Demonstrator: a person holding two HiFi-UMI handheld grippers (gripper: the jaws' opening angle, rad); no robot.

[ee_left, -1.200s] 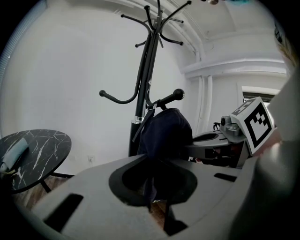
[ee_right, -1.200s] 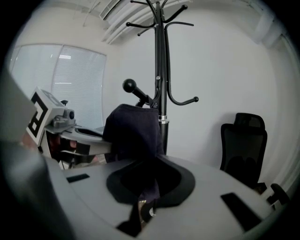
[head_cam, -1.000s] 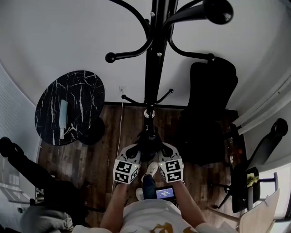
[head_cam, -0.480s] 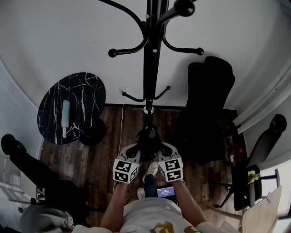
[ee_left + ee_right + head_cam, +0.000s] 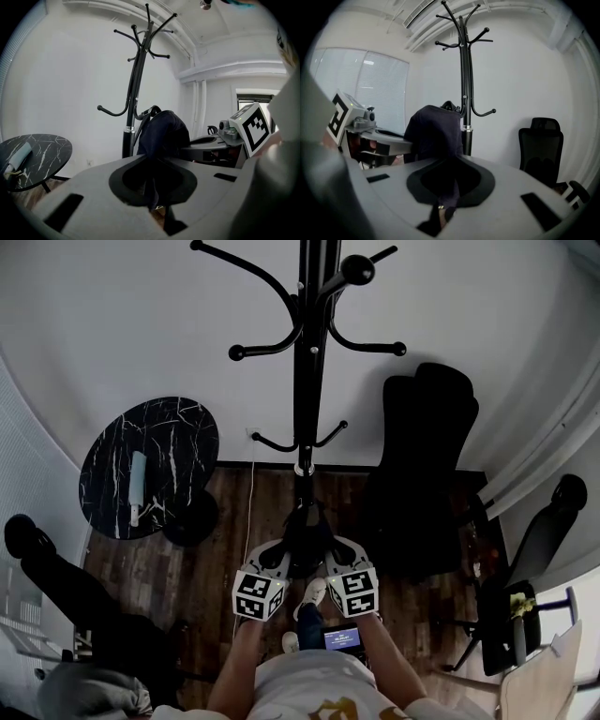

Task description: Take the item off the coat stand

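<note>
Pinching dark item [image 5: 306, 531], left gripper [image 5: 280, 560] and right gripper [image 5: 335, 558] both clamped, coat stand [image 5: 304, 381] behind

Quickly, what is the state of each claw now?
Left claw: closed on the dark fabric item.
Right claw: closed on the same item.

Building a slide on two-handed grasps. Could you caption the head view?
Left gripper and right gripper clamp a dark fabric item before the black coat stand.

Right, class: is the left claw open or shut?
Shut: the left claw pinches a fold of the dark navy fabric item.
</note>
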